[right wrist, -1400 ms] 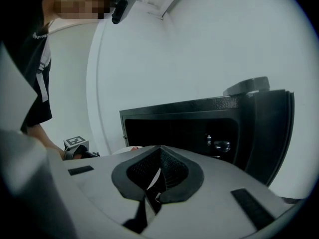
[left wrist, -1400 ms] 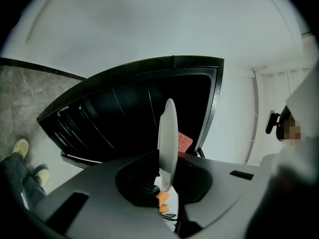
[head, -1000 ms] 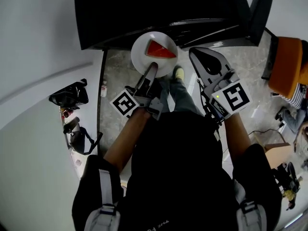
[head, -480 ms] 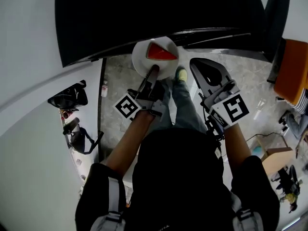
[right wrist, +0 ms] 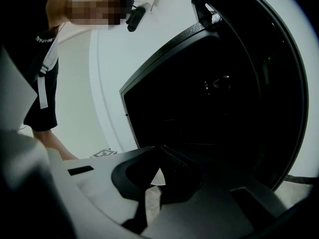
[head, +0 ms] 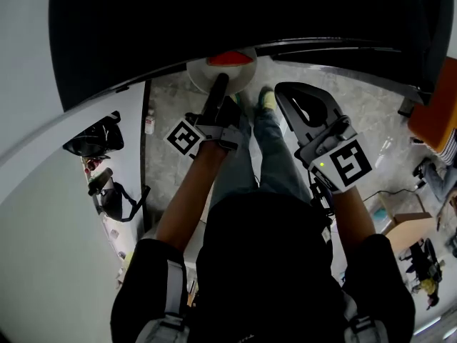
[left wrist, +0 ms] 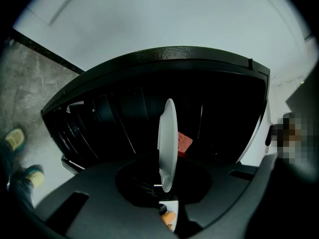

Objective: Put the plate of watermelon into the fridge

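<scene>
Since a second ago, the smooth round white plate (head: pixel 202 77) with its red watermelon wedge (head: pixel 230 58) has slipped half under the top edge of the glossy black fridge (head: pixel 214 13). The left hand-held gripper (head: pixel 219 81) pinches the plate's near rim. The matte grey right hand-held gripper (right wrist: pixel 157 149) is pressed together, empty.

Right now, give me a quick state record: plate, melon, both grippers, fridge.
plate: white, gripped at its near rim, far side at the fridge's front edge
watermelon: red slice, on the plate
left gripper: shut on the plate
right gripper: shut, empty, right of the plate and apart from it
fridge: black, inside too dark to read
status: plate held by the gripper, not seen resting on a shelf
</scene>
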Tool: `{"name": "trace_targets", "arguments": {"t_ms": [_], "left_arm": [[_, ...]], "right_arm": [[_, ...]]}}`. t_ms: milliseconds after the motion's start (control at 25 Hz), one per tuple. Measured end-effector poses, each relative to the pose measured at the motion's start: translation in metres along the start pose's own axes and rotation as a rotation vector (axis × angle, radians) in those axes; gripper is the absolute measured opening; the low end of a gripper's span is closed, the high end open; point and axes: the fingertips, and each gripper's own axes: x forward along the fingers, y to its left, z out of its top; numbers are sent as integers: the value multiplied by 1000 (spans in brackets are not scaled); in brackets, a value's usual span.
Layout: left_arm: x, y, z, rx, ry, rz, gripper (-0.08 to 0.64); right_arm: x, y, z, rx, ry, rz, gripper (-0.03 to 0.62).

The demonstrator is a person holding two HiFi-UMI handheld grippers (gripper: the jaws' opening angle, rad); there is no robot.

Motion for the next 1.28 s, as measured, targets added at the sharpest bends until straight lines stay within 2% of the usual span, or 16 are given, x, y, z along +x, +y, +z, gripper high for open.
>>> {"name": "trace_targets", "arguments": {"t_ms": [160, 320, 520, 680, 880, 1200, 1280], "left_arm": [[23, 40, 19, -25, -25, 29, 31], [30, 54, 19, -30, -28, 46, 31], [41, 68, 21, -55, -46, 60, 31], [48, 73, 22, -81, -63, 75, 31], [54, 81, 29, -64, -56, 75, 31], [69, 77, 39, 2, -60, 53, 32], [70, 74, 37, 43, -36, 52, 73]], "right_arm": [[25, -17, -11, 32, 7, 2, 9], [25, -20, -8, 23, -13, -25, 9], [22, -19, -27, 54, 38, -4, 9], [21, -22, -27, 55, 46, -28, 9], [29, -22, -9, 42, -32, -62, 9], [24, -20, -14, 53, -26, -74, 9], [22, -17, -20, 60, -11, -65, 9]]}}
